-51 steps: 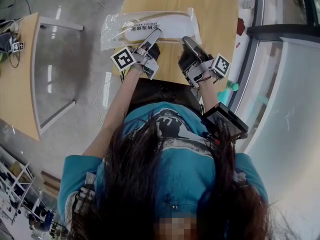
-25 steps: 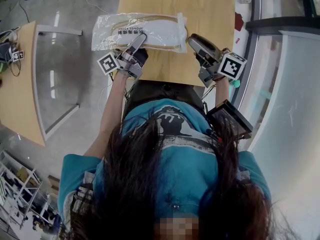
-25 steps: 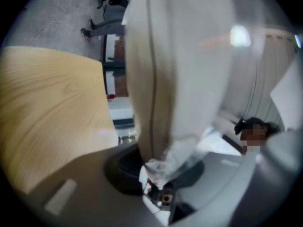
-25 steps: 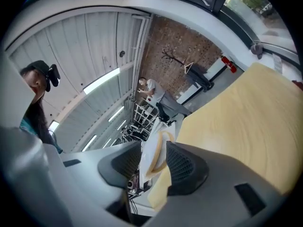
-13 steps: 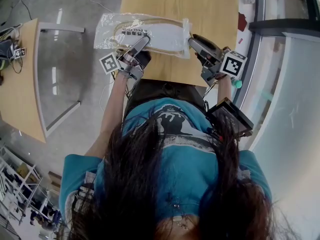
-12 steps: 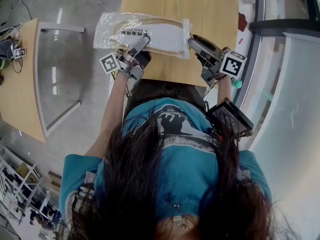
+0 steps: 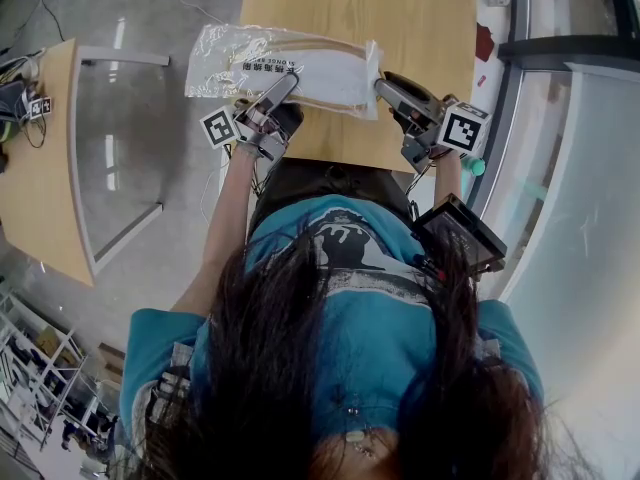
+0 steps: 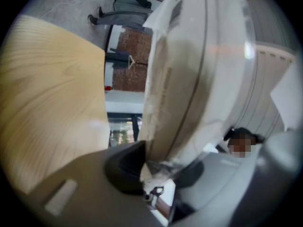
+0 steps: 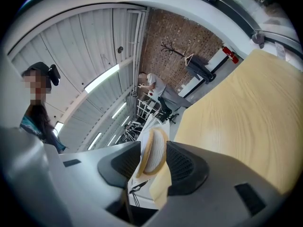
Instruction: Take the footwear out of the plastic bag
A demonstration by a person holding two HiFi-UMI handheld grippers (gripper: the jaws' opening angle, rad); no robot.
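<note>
A clear plastic bag with white slippers inside hangs across the near part of the wooden table. My left gripper is shut on the bag's near edge. In the left gripper view its jaws pinch crumpled film, and the bagged slippers rise above them. My right gripper is at the bag's right end. In the right gripper view its pads are shut on a tan-rimmed slipper end together with a flap of film.
A second wooden table and a glass panel in a metal frame stand to the left. A dark window frame runs along the right. A black device hangs at the person's waist. The tabletop lies right of the right jaws.
Two seconds ago both grippers sat close together at the bag's near edge. The right one has since moved out to the bag's right end. Over the last half second hardly anything moved.
</note>
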